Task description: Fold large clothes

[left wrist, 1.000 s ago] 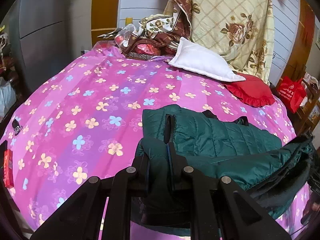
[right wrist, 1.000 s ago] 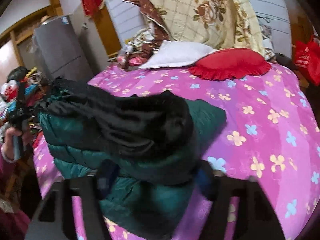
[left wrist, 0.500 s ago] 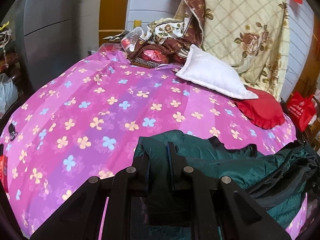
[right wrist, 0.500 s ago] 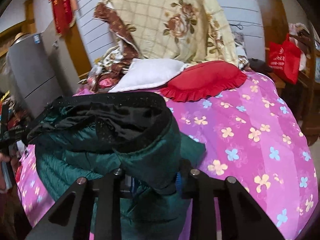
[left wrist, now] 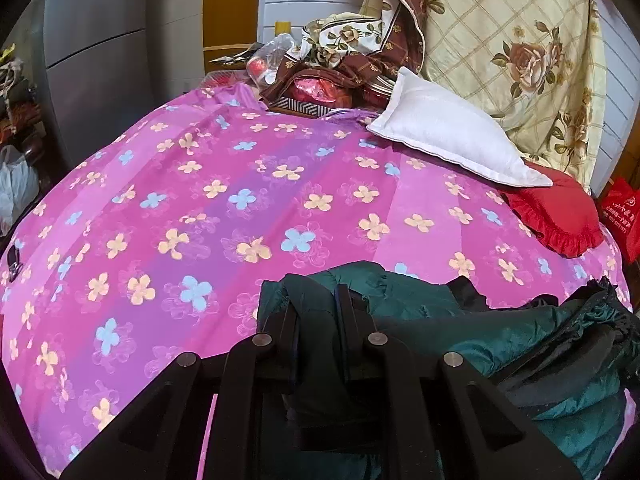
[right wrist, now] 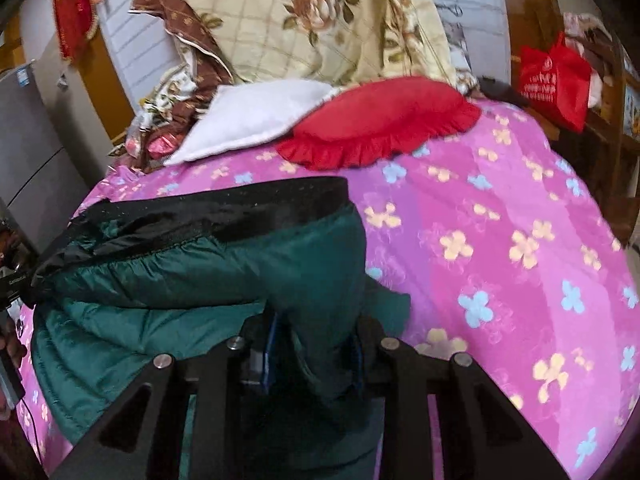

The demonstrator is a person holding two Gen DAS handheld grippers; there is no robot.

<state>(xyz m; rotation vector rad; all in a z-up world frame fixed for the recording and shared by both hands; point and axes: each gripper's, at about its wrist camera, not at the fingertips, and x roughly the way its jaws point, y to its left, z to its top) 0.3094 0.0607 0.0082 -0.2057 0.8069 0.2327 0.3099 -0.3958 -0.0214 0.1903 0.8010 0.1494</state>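
Note:
A dark green padded jacket (left wrist: 520,332) with black lining lies bunched at the near edge of the bed, over a pink flowered sheet (left wrist: 200,200). My left gripper (left wrist: 316,304) is shut on a thin fold at the jacket's left end. In the right wrist view the jacket (right wrist: 180,280) stretches leftward, its black-lined edge on top. There my right gripper (right wrist: 316,328) is shut on a thick fold of the green fabric, which bulges up between the fingers. The jacket hangs between the two grippers, partly lifted off the sheet (right wrist: 500,240).
A white pillow (left wrist: 448,136) and a red frilled cushion (left wrist: 556,216) lie at the far side, backed by a floral quilt (left wrist: 520,40) and a cluttered pile (left wrist: 320,80). A grey cabinet (left wrist: 92,60) stands left; a red bag (right wrist: 554,76) right. A hand (right wrist: 12,344) shows at the edge.
Both grippers have drawn the jacket back toward the near edge of the bed, baring more sheet. The right jaws have narrowed from a wide hold to a tight pinch on the fold.

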